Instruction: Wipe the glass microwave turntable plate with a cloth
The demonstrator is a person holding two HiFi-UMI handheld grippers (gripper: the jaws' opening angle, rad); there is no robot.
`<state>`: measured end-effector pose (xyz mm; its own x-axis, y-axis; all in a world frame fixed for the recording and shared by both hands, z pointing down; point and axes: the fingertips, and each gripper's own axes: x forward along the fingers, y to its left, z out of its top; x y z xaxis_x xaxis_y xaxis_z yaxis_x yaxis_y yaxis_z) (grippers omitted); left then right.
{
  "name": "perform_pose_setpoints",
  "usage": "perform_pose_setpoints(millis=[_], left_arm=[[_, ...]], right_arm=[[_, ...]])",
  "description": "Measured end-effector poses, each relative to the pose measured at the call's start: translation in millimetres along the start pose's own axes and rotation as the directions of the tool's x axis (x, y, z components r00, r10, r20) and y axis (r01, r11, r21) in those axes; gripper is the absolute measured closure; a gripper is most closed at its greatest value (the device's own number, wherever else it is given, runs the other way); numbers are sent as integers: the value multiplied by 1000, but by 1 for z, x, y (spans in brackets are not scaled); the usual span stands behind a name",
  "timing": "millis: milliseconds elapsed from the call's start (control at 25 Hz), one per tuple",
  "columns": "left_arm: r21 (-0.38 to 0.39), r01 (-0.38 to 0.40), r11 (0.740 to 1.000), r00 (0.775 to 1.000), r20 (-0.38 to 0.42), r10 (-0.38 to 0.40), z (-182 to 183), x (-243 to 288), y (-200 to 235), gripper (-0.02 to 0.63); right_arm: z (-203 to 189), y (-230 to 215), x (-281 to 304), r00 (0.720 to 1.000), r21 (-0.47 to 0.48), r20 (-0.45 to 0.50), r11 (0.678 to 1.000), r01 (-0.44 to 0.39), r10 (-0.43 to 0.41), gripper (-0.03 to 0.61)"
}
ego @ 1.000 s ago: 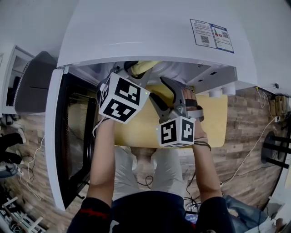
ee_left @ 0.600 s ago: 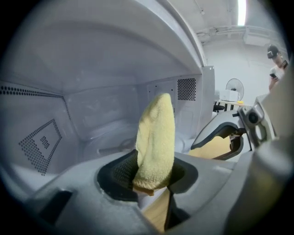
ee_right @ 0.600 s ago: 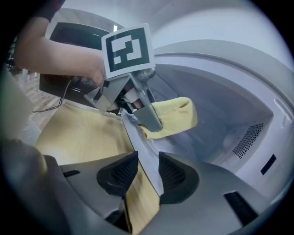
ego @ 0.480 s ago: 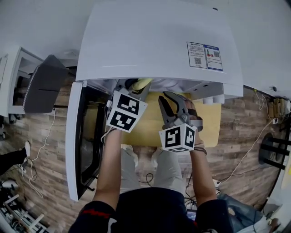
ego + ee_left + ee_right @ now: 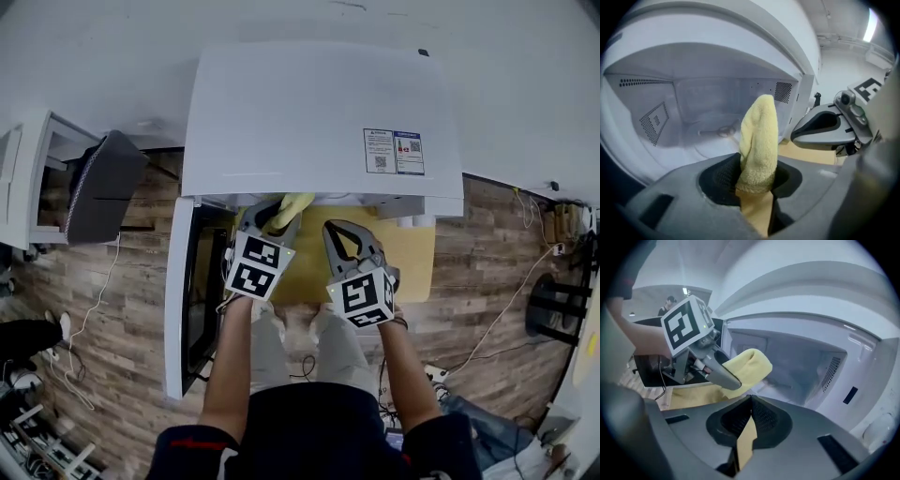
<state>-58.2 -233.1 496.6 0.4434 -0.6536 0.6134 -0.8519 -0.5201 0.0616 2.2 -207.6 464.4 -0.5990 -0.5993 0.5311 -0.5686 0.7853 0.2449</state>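
My left gripper (image 5: 758,176) is shut on a folded yellow cloth (image 5: 759,136), which sticks up out of its jaws in front of the open microwave cavity. On the cavity floor lies the glass turntable plate (image 5: 703,143), some way beyond the cloth and not touched by it. In the head view the left gripper (image 5: 272,216) and cloth (image 5: 289,208) sit at the cavity's mouth. My right gripper (image 5: 339,234) is beside it on the right. Its jaws are closing and the tips meet (image 5: 751,404) with nothing between them. From the right gripper view the cloth (image 5: 752,364) hangs just ahead.
The white microwave (image 5: 319,112) stands on a yellow tabletop (image 5: 417,258), its door (image 5: 183,309) swung open to the left. A dark chair (image 5: 98,187) stands further left. Cables lie on the wooden floor (image 5: 487,309) to the right.
The right jaws have gone from wide open to shut on nothing. Both grippers rolled and shifted a little at the cavity's mouth. The head view pulled back, so more of the microwave's top shows.
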Motion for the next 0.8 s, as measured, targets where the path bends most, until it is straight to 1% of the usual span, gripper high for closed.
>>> perform_pose_setpoints(millis=[120, 280, 400, 480, 560, 680, 800], left_arm=[[-30, 9, 1000, 1000, -29, -10, -5, -13, -7, 483], [-64, 18, 998, 999, -42, -20, -11, -34, -22, 483], [-103, 39, 994, 999, -33, -42, -11, -50, -35, 483], [-119, 49, 992, 998, -19, -52, -6, -60, -42, 483], [-107, 49, 993, 999, -12, -51, 2, -70, -44, 482], [-67, 41, 997, 999, -5, -41, 16, -87, -44, 483], [-52, 32, 998, 999, 32, -30, 35, -107, -45, 483]], right_arm=[[10, -4, -10, 1000, 48, 3, 999, -18, 18, 568], [23, -7, -25, 999, 92, -5, 995, -41, 41, 568], [30, -4, -35, 997, 132, -15, 989, -70, 73, 568], [36, -3, -43, 997, 155, -17, 985, -73, 76, 569], [45, -6, -52, 998, 169, -11, 984, -59, 62, 569], [61, -10, -66, 999, 185, 16, 982, -32, 30, 569], [83, -18, -81, 998, 184, 59, 983, 1, -12, 569]])
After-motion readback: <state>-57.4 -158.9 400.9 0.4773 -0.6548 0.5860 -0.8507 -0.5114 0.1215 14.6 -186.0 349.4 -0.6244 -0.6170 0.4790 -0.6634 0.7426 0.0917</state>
